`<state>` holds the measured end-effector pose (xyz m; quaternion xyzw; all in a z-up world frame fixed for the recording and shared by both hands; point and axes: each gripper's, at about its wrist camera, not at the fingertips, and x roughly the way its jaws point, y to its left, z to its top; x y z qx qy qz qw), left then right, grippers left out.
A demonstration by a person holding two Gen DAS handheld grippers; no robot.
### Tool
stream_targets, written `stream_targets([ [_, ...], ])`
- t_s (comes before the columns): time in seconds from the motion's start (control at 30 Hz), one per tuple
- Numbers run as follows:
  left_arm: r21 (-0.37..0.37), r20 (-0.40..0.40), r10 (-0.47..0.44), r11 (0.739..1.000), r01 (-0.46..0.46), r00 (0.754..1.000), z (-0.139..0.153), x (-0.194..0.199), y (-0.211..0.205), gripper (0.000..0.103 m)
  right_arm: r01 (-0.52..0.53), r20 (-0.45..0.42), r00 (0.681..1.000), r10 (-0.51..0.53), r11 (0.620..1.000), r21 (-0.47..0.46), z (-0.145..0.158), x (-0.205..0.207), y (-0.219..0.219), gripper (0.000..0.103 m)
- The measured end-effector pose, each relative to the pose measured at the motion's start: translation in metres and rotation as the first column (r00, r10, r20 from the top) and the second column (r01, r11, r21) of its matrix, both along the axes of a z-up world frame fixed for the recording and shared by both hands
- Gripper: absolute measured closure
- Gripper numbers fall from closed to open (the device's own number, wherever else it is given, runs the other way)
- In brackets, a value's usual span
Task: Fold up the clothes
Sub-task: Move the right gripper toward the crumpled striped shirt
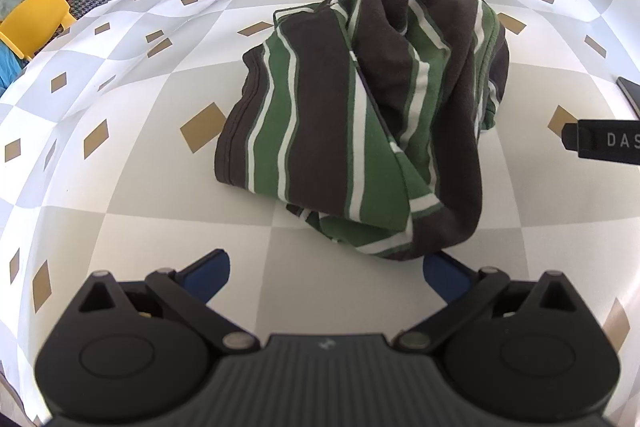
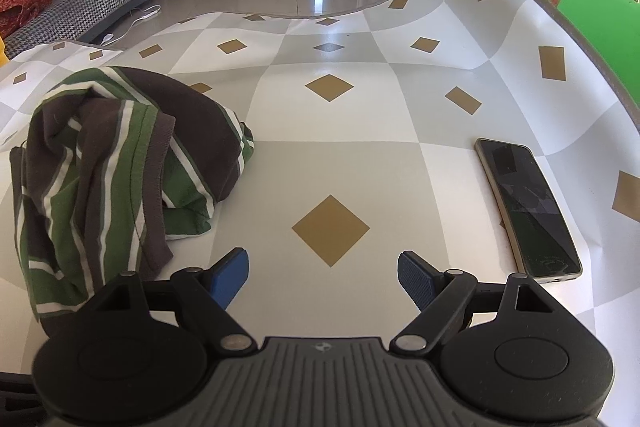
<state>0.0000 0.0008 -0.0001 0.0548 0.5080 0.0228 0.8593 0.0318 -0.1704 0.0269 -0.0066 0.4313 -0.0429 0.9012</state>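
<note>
Left wrist: crumpled striped shirt [image 1: 360, 115], no clear axis

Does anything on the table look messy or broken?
Yes. The striped shirt lies crumpled in a heap on the tablecloth, not flat or folded. A phone lies near it, and its dark screen seems to show crack lines. The tablecloth's far edge also curls up.
</note>
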Motion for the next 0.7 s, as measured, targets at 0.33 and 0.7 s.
stream_targets([
  [0.33, -0.048, -0.029, 0.028, 0.998, -0.029, 0.999, -0.004, -0.008, 0.024, 0.0, -0.006, -0.029, 1.0, 0.008, 0.999, 0.047, 0.004, -0.019, 0.01, 0.022],
  [0.7, -0.012, -0.044, 0.066, 0.998, -0.066, 0.997, -0.004, -0.036, 0.028, 0.0, 0.01, -0.204, 0.979, 0.012, 0.994, 0.106, -0.021, -0.043, 0.026, 0.022],
])
